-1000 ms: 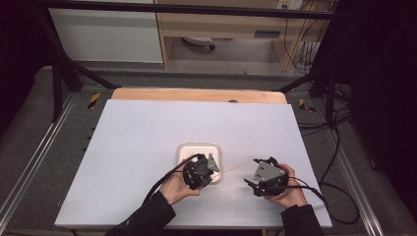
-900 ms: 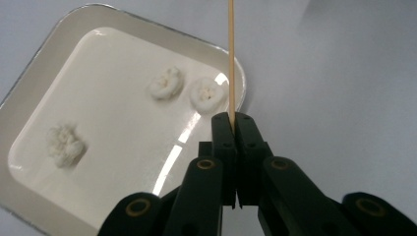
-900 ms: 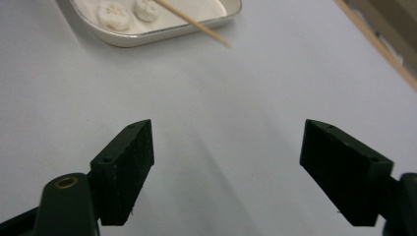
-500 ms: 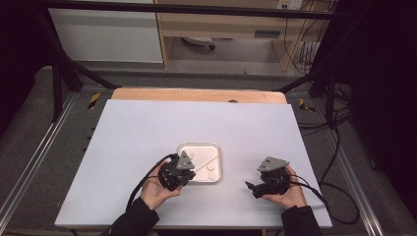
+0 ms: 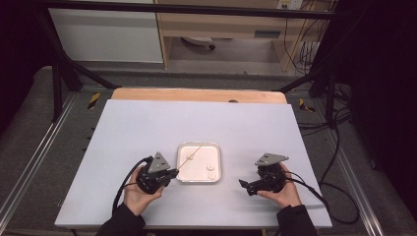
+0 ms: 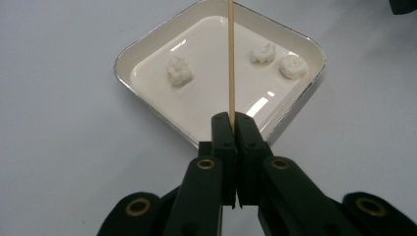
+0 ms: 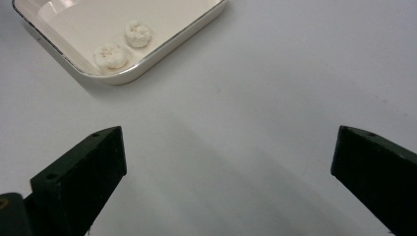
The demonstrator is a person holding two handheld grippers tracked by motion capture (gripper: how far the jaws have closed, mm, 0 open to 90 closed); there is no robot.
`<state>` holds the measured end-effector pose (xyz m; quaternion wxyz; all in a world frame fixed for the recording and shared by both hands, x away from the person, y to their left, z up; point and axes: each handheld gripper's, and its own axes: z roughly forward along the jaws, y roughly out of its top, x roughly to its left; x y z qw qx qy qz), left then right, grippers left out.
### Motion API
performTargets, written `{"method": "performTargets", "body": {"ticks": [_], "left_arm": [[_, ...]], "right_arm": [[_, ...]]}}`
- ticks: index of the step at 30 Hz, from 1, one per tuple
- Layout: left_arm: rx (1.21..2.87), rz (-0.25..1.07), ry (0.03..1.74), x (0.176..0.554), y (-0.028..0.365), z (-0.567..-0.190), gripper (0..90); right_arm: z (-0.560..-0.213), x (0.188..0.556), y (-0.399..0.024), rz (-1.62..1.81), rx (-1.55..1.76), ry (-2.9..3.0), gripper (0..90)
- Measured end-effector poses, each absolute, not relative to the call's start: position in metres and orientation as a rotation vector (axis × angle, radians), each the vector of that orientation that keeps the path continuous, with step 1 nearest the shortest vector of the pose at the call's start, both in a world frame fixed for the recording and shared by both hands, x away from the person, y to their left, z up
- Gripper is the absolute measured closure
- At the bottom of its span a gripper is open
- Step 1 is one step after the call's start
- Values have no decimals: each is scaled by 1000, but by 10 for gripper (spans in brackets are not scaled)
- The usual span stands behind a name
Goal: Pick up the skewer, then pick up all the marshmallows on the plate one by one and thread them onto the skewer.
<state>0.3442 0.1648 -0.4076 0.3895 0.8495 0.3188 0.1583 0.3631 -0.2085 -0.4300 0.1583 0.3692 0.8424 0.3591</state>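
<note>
A white square tray [image 5: 219, 164] lies on the table's near middle and holds three small white lumps [image 6: 178, 71]. In the left gripper view a thin wooden skewer [image 6: 230, 59] rises from between the closed jaws and reaches out over the tray [image 6: 120, 73]. My left gripper [image 5: 171, 173] is just left of the tray, shut on the skewer [image 5: 189, 158], which slants up and to the right. My right gripper [image 5: 247, 187] is to the right of the tray and points at it. Its jaws have just been opening and stand wide with nothing between them [image 7: 228, 152].
Two of the white lumps [image 7: 112, 55] sit in the tray corner [image 7: 173, 43] nearest my right gripper. A wooden strip [image 5: 196, 95] runs along the table's far edge. Black frame posts and cables stand at both sides.
My left gripper has carried the skewer leftward, from over the tray to beside its left edge. The right gripper has stayed in place and its jaws have spread wider.
</note>
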Motion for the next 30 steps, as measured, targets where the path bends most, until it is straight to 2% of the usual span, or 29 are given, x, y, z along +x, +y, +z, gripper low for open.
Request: {"method": "performTargets", "body": {"ticks": [18,30], "left_arm": [[2075,429,862,332,199,-419,889],[2010,428,905,334,218,-421,888]], "right_arm": [[-413,379,-166,1155,1068,2389,8],[-411,401,-123,1171,1066,2407,11]]}}
